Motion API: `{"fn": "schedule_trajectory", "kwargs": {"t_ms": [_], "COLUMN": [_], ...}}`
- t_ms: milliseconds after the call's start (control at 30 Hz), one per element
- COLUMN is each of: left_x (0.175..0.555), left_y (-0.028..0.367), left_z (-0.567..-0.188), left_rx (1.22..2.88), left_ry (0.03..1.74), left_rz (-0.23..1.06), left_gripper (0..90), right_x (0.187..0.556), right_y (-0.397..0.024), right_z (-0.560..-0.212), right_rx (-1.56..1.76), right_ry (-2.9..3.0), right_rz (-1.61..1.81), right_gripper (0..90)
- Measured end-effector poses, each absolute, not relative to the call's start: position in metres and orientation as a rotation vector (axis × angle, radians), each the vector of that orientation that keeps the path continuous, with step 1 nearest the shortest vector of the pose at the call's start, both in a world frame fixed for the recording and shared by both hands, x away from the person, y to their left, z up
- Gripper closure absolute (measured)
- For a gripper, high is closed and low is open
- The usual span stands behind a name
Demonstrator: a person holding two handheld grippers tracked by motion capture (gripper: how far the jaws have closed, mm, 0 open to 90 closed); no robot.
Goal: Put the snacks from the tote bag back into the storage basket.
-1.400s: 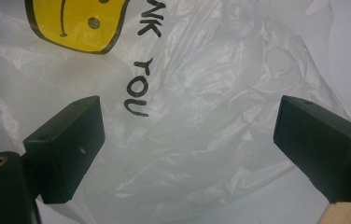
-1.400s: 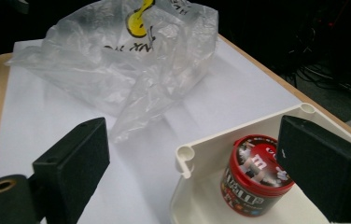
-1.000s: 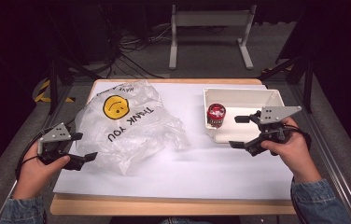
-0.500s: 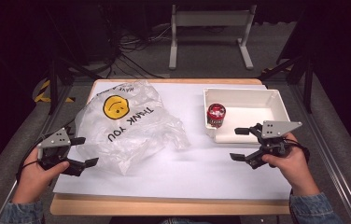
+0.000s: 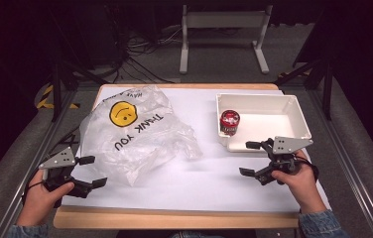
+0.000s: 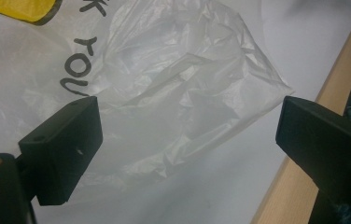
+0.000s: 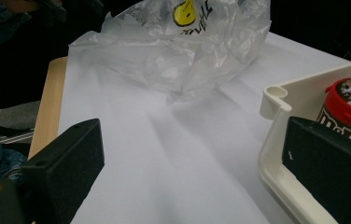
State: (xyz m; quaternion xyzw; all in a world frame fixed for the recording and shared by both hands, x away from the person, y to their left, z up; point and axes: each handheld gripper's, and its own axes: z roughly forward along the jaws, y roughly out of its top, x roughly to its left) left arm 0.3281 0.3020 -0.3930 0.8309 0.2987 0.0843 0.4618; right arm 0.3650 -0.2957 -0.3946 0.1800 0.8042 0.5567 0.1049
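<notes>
Two grippers sit low at the near edge of a white-covered table (image 5: 214, 173), both with jaws wide apart and nothing between them. Largest is the crinkled, translucent plastic bag (image 5: 135, 134), printed with a yellow smiley and "THANK YOU"; it sprawls diagonally across the left half. Its near corner lies just ahead of the left gripper (image 5: 91, 171), which is by far the nearer to it. The right gripper (image 5: 251, 158) rests beside the near rim of a rigid white plastic tray (image 5: 293, 106). Inside, at the tray's left end, stands a small cylindrical can (image 5: 229, 122) with a glossy red lid.
</notes>
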Motion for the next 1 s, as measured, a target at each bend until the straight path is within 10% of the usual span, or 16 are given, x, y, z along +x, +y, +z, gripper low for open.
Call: {"fn": "schedule_trajectory", "kwargs": {"t_ms": [1000], "left_x": [0.334], "left_y": [0.293], "left_z": [-0.442], "left_rx": [1.952], "left_ry": [0.663], "left_rz": [0.242], "left_gripper": [5.3], "right_x": [0.36], "right_y": [-0.278], "right_z": [-0.444], "right_rx": [0.752], "right_ry": [2.463], "right_rz": [1.407], "right_gripper": [3.2]}}
